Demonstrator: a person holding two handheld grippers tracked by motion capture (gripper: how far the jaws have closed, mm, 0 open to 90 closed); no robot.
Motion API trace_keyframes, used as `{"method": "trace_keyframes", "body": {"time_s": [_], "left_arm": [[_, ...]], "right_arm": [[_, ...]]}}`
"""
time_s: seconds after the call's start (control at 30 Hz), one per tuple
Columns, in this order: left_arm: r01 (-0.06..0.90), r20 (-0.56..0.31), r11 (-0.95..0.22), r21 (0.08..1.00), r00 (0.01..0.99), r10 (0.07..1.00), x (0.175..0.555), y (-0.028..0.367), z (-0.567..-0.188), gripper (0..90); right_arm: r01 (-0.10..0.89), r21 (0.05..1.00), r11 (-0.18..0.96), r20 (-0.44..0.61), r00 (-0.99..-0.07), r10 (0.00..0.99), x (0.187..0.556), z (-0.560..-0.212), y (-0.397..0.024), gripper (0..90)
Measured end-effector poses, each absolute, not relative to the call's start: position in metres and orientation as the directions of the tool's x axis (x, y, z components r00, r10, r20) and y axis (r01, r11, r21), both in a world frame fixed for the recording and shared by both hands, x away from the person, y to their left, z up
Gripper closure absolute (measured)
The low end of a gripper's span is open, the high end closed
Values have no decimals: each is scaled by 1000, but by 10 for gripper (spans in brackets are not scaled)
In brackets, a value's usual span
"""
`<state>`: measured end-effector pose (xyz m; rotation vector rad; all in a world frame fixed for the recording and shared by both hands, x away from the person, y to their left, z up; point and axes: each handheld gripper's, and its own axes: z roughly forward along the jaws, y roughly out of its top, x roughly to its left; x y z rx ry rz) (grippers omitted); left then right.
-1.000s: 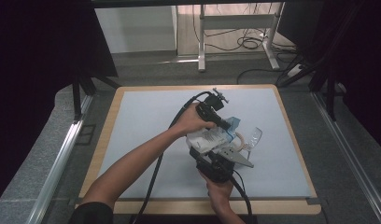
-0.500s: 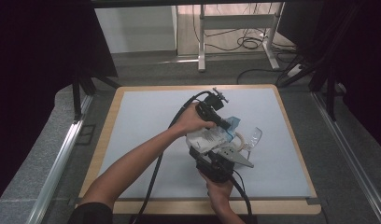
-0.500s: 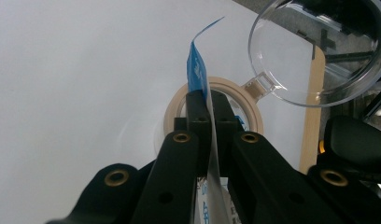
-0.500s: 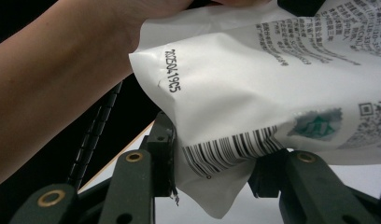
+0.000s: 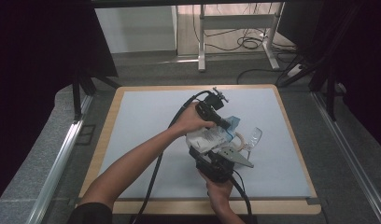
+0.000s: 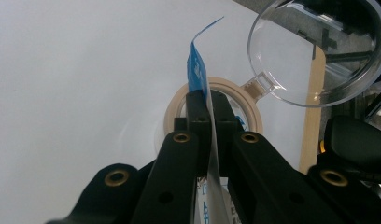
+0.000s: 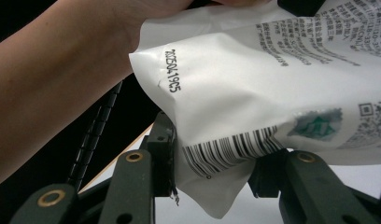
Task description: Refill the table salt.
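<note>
Gripping one white pouch [image 5: 208,138] with both tools.

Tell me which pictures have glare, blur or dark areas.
High view: mat evenly lit, surroundings dark. Left gripper view: mat washed out white, clear lid shows glare, jaws near the lens soft. Right gripper view: pouch print sharp, background black.

My surface [image 5: 146,121] is evenly lit from above, pale and soft, while the room beyond my hand-held grippers falls into near black on both sides. Shadows under my arms are faint. From my left hand-held gripper [image 6: 209,109] the surface washes out almost white, and the clear lid [image 6: 314,51] carries glare. From my right hand-held gripper [image 7: 212,154] the white pouch [image 7: 272,79] looks bright, its nearest print slightly soft.
</note>
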<state>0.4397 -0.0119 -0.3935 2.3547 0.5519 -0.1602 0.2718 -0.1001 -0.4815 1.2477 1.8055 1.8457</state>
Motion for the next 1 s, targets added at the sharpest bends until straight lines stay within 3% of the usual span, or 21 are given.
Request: {"method": "trace_keyframes", "body": {"time_s": [1.0], "left_arm": [[433, -274, -657, 617, 901, 336, 441, -13, -394, 900]], "right_arm": [[364, 912, -188, 381, -586, 716, 271, -480, -102, 603]]}}
